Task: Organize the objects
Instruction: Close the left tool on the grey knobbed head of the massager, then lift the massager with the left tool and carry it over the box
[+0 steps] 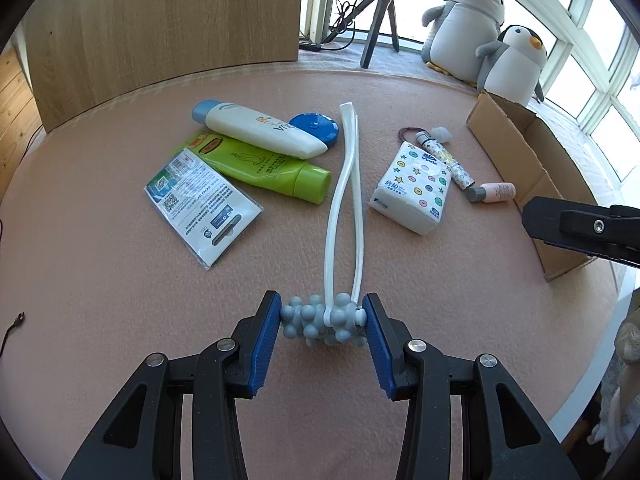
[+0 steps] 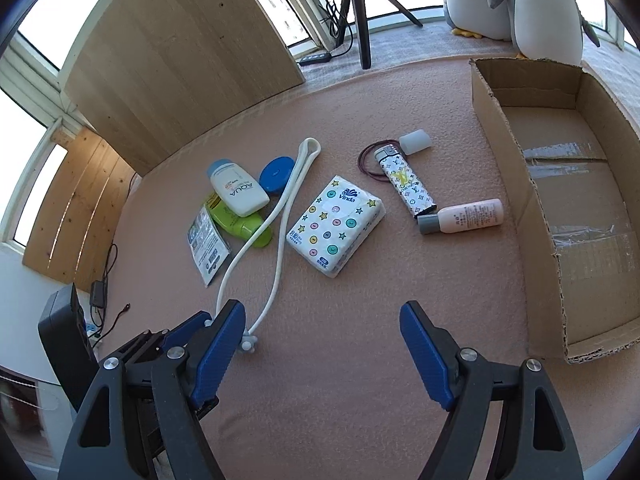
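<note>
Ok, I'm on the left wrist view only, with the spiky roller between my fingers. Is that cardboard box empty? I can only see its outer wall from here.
Observer: Yes. The right wrist view looks straight into the cardboard box, and there is nothing inside, only tape strips across its floor.
Operator: And the right gripper, is it carrying anything? I only catch a black edge of it.
Observer: No. The right gripper is open, with nothing but bare mat between its fingers.
</note>
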Demonstrator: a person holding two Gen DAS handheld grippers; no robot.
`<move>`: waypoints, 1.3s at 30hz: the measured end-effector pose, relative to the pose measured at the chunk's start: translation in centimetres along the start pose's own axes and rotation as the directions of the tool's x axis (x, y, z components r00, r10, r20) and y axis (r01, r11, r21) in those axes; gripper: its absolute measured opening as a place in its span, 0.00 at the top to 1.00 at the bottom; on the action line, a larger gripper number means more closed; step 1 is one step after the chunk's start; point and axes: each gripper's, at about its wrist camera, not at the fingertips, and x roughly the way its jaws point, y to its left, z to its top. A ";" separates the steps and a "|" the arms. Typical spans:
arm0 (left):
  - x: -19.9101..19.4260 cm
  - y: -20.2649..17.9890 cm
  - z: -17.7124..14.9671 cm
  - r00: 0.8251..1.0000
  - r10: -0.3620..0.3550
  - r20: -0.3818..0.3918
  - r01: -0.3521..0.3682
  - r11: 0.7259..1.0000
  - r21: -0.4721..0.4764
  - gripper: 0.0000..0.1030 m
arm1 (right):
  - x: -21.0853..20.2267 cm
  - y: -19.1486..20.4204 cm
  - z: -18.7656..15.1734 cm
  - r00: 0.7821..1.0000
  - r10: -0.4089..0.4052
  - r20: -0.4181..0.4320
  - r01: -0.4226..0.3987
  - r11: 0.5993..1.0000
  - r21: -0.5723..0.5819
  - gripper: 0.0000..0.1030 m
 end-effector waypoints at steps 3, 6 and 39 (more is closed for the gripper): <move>-0.6 0.1 -1.0 1.000 -0.004 -0.004 0.004 1.000 0.000 0.56 | 1.6 1.0 0.1 0.999 0.021 -0.039 -0.021 1.000 -0.011 0.26; -1.1 0.1 -1.8 1.000 -0.013 -0.007 0.013 1.000 -0.002 0.56 | 3.1 1.9 0.2 0.998 0.017 -0.064 -0.019 0.999 -0.031 0.25; -3.9 -2.6 -3.6 0.998 -0.051 0.026 0.049 0.997 0.054 0.56 | 6.5 4.0 1.5 0.967 0.176 -0.184 -0.171 0.984 0.042 0.65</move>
